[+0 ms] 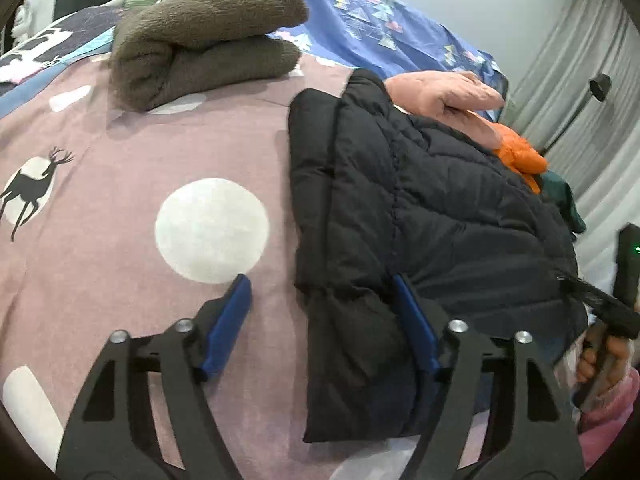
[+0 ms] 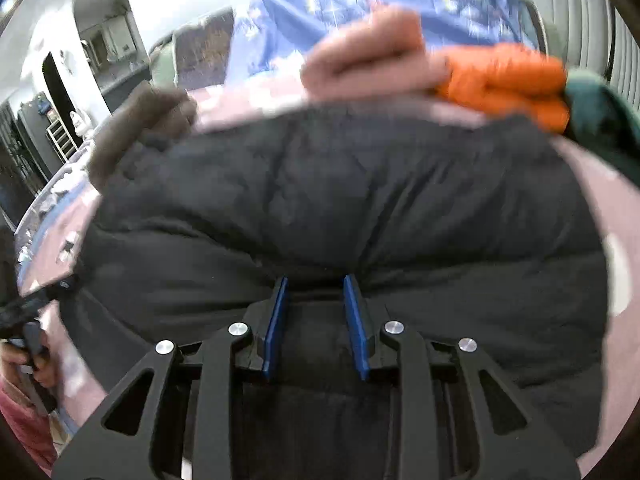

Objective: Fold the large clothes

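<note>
Right wrist: black jacket (image 2: 340,200) bunched between right gripper (image 2: 316,284) pads.

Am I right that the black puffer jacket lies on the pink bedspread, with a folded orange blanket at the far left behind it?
Not quite. The black puffer jacket does lie on the pink bedspread, but the folded blanket at the far left is brown, not orange. The left wrist view shows it clearly.
</note>
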The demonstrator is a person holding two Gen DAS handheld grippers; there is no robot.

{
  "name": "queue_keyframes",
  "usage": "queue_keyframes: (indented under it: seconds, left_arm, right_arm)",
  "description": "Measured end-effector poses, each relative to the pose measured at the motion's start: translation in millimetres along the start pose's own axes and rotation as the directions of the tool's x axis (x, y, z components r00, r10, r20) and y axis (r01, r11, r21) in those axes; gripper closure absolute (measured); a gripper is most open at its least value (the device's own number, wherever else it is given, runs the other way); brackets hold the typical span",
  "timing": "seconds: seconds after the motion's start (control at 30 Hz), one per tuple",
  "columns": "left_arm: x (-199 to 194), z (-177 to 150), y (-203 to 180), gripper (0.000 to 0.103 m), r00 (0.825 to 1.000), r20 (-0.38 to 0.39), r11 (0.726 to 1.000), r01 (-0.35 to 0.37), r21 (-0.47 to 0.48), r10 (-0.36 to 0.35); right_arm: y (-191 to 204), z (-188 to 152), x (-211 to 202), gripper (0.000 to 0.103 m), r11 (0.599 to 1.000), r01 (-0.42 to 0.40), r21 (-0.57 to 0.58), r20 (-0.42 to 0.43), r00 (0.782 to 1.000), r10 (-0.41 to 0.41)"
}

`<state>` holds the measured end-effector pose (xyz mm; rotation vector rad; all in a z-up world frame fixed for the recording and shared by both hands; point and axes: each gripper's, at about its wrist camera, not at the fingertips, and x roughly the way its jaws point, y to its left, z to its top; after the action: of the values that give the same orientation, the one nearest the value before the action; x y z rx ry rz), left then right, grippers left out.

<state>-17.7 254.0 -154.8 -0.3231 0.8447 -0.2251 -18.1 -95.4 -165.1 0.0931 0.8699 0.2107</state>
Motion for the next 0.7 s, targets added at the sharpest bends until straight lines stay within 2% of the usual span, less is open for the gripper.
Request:
queue_keyframes:
  seconds: [0.07,0.13,0.17,0.27,0.43,0.5,0.53,0.6,0.63,0.7]
  left_arm:
    - [-3.1,1.3,1.6,0.037,1.000,0.002,1.000,0.019,-0.004,-0.019]
    - [-5.6,8.5,6.4,0.033,0.998,0.004,0.998,0.055,-0.026,-0.055]
    - [-6.9,12.4,8.9,0.027,0.998,0.010,0.997,0.067,-0.036,-0.067]
    - [-8.5,26.4,10.7,0.023,0.996,0.048,0.996,0.081,-0.040,-0.079]
    - [9.7,36.2,11.9,0.019,0.994,0.024,0.993,0.103,-0.051,-0.102]
    - [19.2,35.7,11.7,0.019,0.993,-0.003,0.992,0.114,-0.055,-0.114]
    - [22.3,35.5,11.9,0.017,0.993,-0.011,0.991,0.119,-0.056,-0.120]
    - [26.8,34.0,12.7,0.014,0.990,-0.012,0.989,0.140,-0.056,-0.141]
    - [28.6,33.1,13.2,0.013,0.989,-0.011,0.987,0.150,-0.055,-0.151]
    - [32.9,32.1,12.7,0.013,0.985,-0.012,0.984,0.173,-0.046,-0.173]
  right_arm:
    - [0.4,10.7,-8.9,0.072,1.000,-0.021,0.011,-0.015,1.000,0.021]
    - [0.4,27.4,-23.3,0.068,0.997,-0.072,0.025,0.019,0.997,0.072]
    - [3.2,35.3,-27.9,0.067,0.997,-0.074,0.016,0.044,0.996,0.073]
    - [16.4,63.4,-31.5,0.067,0.999,-0.037,-0.036,0.108,0.993,0.041]
    - [31.2,110.6,6.6,0.067,0.999,-0.046,-0.018,0.086,0.995,0.047]
    - [32.2,122.9,24.9,0.067,1.000,-0.002,-0.016,0.077,0.997,0.003]
    - [32.3,125.5,42.6,0.067,1.000,0.024,-0.015,0.041,0.999,-0.024]
    - [24.8,120.2,89.9,0.066,1.000,0.020,0.002,-0.083,0.996,-0.020]
    - [22.5,108.7,111.1,0.066,1.000,0.023,-0.011,-0.069,0.997,-0.024]
    - [23.6,101.9,116.6,0.067,0.998,0.053,-0.043,-0.023,0.998,-0.054]
